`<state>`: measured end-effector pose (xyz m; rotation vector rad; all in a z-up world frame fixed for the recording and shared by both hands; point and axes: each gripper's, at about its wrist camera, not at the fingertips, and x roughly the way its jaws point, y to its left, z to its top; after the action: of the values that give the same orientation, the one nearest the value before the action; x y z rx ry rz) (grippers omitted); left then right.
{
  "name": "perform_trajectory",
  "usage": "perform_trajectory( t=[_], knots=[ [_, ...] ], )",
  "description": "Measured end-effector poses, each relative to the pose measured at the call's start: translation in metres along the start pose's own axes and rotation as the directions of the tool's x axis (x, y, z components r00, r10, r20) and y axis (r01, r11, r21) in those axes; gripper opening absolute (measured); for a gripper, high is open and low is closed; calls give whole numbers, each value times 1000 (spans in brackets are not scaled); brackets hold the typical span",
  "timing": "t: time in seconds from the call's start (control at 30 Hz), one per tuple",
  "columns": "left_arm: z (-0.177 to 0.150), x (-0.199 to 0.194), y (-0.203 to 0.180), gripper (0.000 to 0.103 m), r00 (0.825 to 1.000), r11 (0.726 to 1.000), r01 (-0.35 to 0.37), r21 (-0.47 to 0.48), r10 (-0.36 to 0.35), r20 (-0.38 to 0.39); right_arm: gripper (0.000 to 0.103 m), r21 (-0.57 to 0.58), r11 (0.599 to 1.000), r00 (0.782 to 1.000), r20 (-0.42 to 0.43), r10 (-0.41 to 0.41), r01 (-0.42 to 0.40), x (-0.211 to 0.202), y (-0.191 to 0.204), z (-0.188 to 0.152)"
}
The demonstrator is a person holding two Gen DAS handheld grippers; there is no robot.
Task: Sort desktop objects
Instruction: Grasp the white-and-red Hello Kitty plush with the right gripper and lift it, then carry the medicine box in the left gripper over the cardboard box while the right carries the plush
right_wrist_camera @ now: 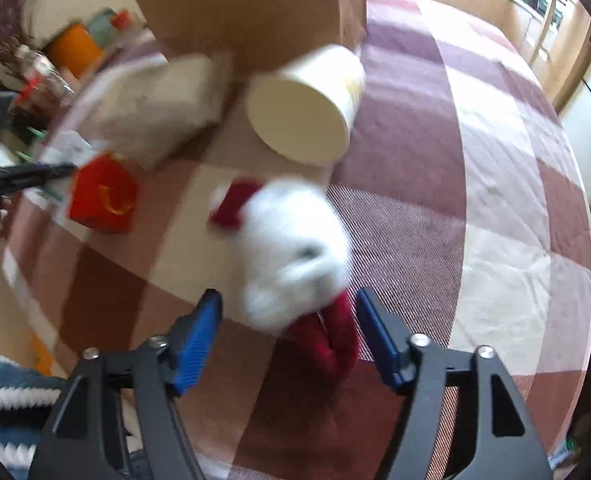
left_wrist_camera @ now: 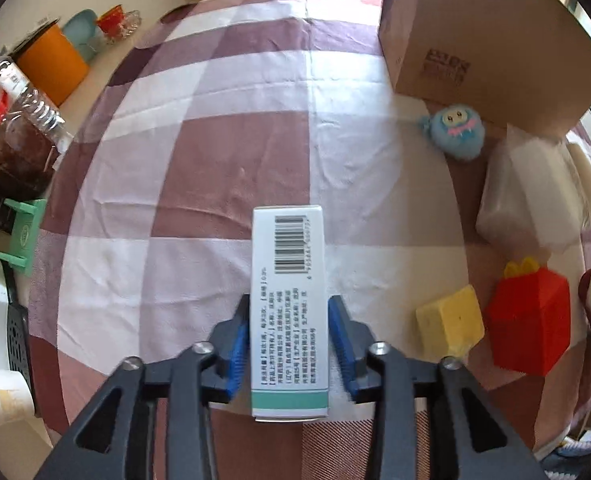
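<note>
Sorting is looking barely begun: most things are lying loose on the checked cloth of the desk (left_wrist_camera: 199, 152).

- Cardboard box (left_wrist_camera: 491, 32) is standing at the far right of the desk; its inside is not showing, so what has already gone in cannot be told.
- White wrapped pack (left_wrist_camera: 531, 192) and paper cup (right_wrist_camera: 307, 104), tipped on its side, are lying near the box foot.
- Red carton toy (left_wrist_camera: 529, 320), yellow sponge block (left_wrist_camera: 449, 322) and blue fuzzy toy (left_wrist_camera: 455, 130) are sitting apart, unsorted.
- White-and-red plush (right_wrist_camera: 291, 256) is lying between the fingers of the right hand-held gripper (right_wrist_camera: 289, 344); jaws spread wide, not pressing it, though the blur is making contact hard to judge.
- Medicine carton (left_wrist_camera: 289, 308) is lying flat on the cloth between the pads of the left hand-held gripper (left_wrist_camera: 289, 344); narrow gaps are showing on both sides, so released.

Left: nearly every item.
</note>
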<state>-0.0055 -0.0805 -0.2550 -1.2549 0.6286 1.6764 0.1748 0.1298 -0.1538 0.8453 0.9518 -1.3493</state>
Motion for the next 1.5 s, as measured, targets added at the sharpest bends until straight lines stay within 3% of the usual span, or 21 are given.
perform_trajectory(
  t=[0.03, 0.1, 0.2, 0.23, 0.37, 0.4, 0.43, 0.47, 0.53, 0.7, 0.87, 0.93, 1.13, 1.3, 1.5],
  knots=[
    [1, 1, -1, 50, 1000, 1000, 3, 7, -3, 2, 89, 12, 1000, 1000, 17, -3, 3, -3, -2, 0],
    [3, 1, 1, 54, 1000, 1000, 14, 6, -14, 8, 95, 39, 999, 999, 27, -35, 34, -2, -9, 2],
    [6, 4, 5, 55, 999, 999, 46, -18, -46, 4, 95, -1, 1000, 1000, 4, 12, -12, 8, -12, 10],
    [8, 6, 7, 55, 998, 996, 66, -67, -65, 15, 95, -24, 999, 1000, -2, 22, -22, 8, -15, 11],
    [6, 7, 9, 54, 996, 994, 85, -69, -83, 26, 94, -169, 985, 999, -24, 23, -27, 22, 14, 6],
    [5, 6, 9, 49, 996, 994, 90, -67, -89, 26, 90, -216, 976, 1000, -21, -10, 5, 25, 21, 3],
    [4, 5, 9, 40, 995, 994, 95, -63, -93, 27, 70, -251, 968, 999, -24, -27, 20, 34, 28, 7],
    [3, 3, 9, 30, 995, 993, 101, -60, -100, 22, 63, -280, 960, 999, -40, -31, 18, 41, 33, 8],
    [-2, -3, 11, 30, 991, 988, 133, -76, -132, 15, 44, -279, 960, 999, -37, -11, 1, 40, 35, 8],
    [-1, -34, 14, 30, 982, 974, 186, -130, -182, 44, 38, -67, 991, 991, -79, 110, -116, 26, 12, 16],
    [31, -91, -1, 30, 980, 980, 158, -119, -141, 137, 38, 49, 989, 990, 24, 140, -141, -30, -3, 45],
    [53, -117, -6, 30, 969, 980, 160, -115, -134, 207, 38, 63, 988, 987, 91, 135, -142, -59, -12, 64],
    [113, -192, -24, 30, 917, 970, 211, -121, -153, 369, 38, 35, 993, 945, 313, 97, -113, -142, -7, 125],
    [149, -230, -42, 30, 893, 978, 183, -104, -121, 434, 38, -9, 995, 889, 450, 89, -95, -189, 10, 172],
    [179, -247, -60, 30, 896, 983, 162, -91, -108, 431, 38, -51, 996, 833, 546, 85, -68, -222, 31, 213]
  ],
)
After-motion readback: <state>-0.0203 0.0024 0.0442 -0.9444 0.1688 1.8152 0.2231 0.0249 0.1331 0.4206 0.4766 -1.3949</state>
